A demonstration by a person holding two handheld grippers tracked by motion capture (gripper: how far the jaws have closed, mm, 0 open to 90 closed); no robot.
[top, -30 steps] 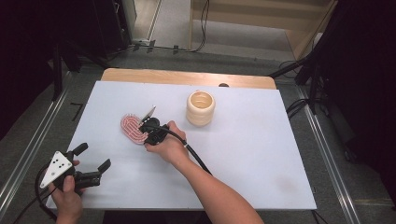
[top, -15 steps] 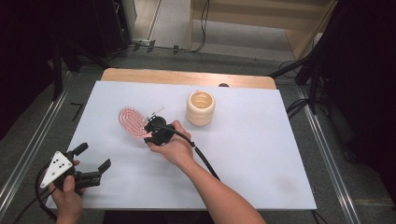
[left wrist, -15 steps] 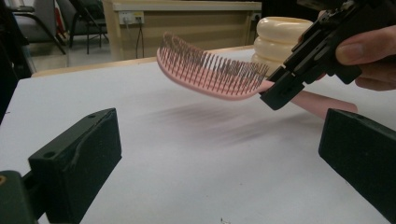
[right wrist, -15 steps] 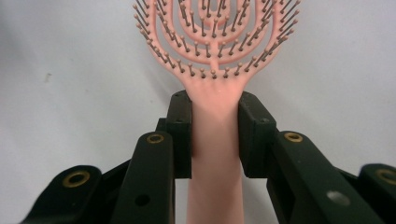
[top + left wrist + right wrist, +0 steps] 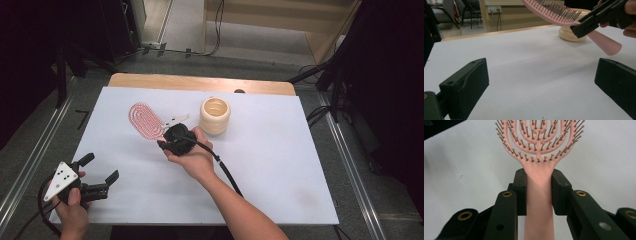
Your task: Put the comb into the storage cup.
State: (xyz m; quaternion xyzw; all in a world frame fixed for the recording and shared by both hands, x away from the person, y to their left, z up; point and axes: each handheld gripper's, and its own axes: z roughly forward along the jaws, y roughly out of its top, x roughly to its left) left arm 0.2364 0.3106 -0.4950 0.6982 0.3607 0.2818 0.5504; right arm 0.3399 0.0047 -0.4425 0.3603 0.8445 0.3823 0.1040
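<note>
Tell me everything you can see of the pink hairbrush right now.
The pink hairbrush looks like plastic: an oval open-loop head with ball-tipped bristles facing up and a flat tapering handle. The right gripper is shut on the handle just below the head, holding it clear of the white table, near the cream cup.

There's a cream ribbed cup (image 5: 215,115) sitting upright near the far edge of the white desk (image 5: 280,170), roughly mid-width. A wooden strip (image 5: 200,82) runs along the far edge. Cables (image 5: 215,30) trail on the floor beyond, plus a chair (image 5: 446,12) off the far left corner.
</note>
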